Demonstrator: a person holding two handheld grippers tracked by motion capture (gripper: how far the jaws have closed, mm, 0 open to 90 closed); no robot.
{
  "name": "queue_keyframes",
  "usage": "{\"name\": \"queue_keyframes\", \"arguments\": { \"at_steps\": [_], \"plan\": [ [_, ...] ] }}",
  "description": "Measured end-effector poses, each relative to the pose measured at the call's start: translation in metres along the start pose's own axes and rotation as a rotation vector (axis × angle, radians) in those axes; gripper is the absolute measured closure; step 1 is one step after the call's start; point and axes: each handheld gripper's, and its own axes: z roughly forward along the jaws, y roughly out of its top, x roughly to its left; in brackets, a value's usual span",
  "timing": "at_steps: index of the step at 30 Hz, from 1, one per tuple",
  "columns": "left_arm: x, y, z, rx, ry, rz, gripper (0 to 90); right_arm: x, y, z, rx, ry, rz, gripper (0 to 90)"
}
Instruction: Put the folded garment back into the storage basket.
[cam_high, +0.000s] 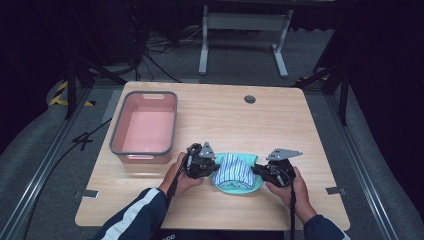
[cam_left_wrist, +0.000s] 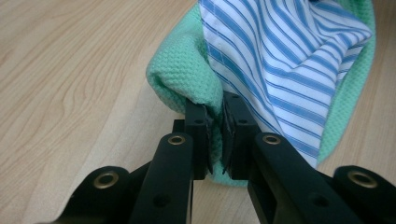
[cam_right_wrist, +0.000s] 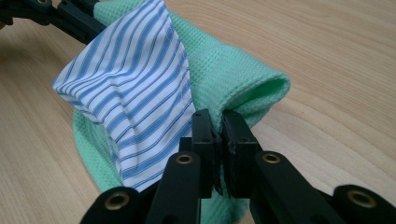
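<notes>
Together, my left gripper (cam_left_wrist: 215, 116) and right gripper (cam_right_wrist: 218, 123) clamp opposite edges of the green cloth (cam_high: 239, 187), cradling the striped cloth (cam_high: 231, 169) above the table (cam_high: 280, 125) so neither slips.

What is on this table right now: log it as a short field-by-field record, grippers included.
surface: light wooden table
cloths: green waffle-weave cloth with a blue-and-white striped cloth lying on it, at the near middle of the table
left gripper: jaws shut on the green cloth's edge
right gripper: jaws shut on the opposite edge
cloth state: both pinched edges raised, the striped cloth bunched between them
bin: pink bin with grey rim, far left, empty, apart from the cloths
</notes>
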Motion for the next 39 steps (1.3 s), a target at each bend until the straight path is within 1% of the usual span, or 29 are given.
{"name": "queue_keyframes", "arguments": {
  "at_steps": [7, 11, 12, 14, 15, 16, 17, 20, 24, 25, 29, 33, 34, 35, 39],
  "plan": [
    [0.000, 0.008, -0.004, 0.003, 0.001, 0.015, 82.2, -0.001, 0.004, -0.005, -0.011, -0.006, -0.003, 84.7],
    [0.001, 0.013, -0.005, 0.008, 0.009, 0.024, 82.3, -0.002, 0.007, -0.007, -0.017, -0.010, -0.009, 84.7],
    [0.001, 0.016, -0.008, 0.006, 0.019, 0.042, 82.4, -0.002, 0.009, -0.007, -0.025, -0.015, -0.012, 84.7],
    [0.001, 0.018, -0.009, 0.010, 0.022, 0.045, 82.4, -0.002, 0.011, -0.008, -0.030, -0.007, -0.004, 84.7],
    [0.002, 0.020, -0.011, 0.012, 0.027, 0.051, 82.5, -0.002, 0.013, -0.008, -0.029, -0.010, -0.015, 84.8],
    [0.002, 0.021, -0.013, 0.017, 0.028, 0.051, 82.5, -0.001, 0.015, -0.008, -0.032, -0.010, -0.016, 84.8],
    [0.003, 0.022, -0.014, 0.013, 0.036, 0.048, 82.5, -0.001, 0.017, -0.009, -0.037, -0.008, -0.016, 84.8],
    [0.005, 0.023, -0.018, 0.011, 0.039, 0.049, 82.5, 0.000, 0.021, -0.010, -0.045, -0.009, -0.019, 84.8],
    [0.009, 0.025, -0.024, -0.001, 0.048, 0.043, 82.5, 0.000, 0.028, -0.011, -0.052, -0.010, -0.028, 84.8],
    [0.011, 0.026, -0.029, -0.007, 0.056, 0.042, 82.5, 0.000, 0.033, -0.012, -0.065, -0.008, -0.024, 84.8],
    [0.016, 0.030, -0.040, -0.027, 0.068, 0.039, 82.5, 0.002, 0.042, -0.015, -0.078, -0.010, -0.042, 84.8],
    [0.020, 0.032, -0.050, -0.029, 0.083, 0.042, 82.5, 0.005, 0.053, -0.016, -0.089, -0.011, -0.055, 84.8],
    [0.020, 0.032, -0.050, -0.029, 0.083, 0.042, 82.5, 0.005, 0.053, -0.016, -0.089, -0.011, -0.055, 84.8],
    [0.021, 0.032, -0.053, -0.037, 0.085, 0.037, 82.5, 0.005, 0.055, -0.016, -0.092, -0.010, -0.058, 84.8],
    [0.023, 0.032, -0.062, -0.042, 0.104, 0.026, 82.5, 0.010, 0.067, -0.015, -0.103, -0.001, -0.072, 84.8]
  ]
}}
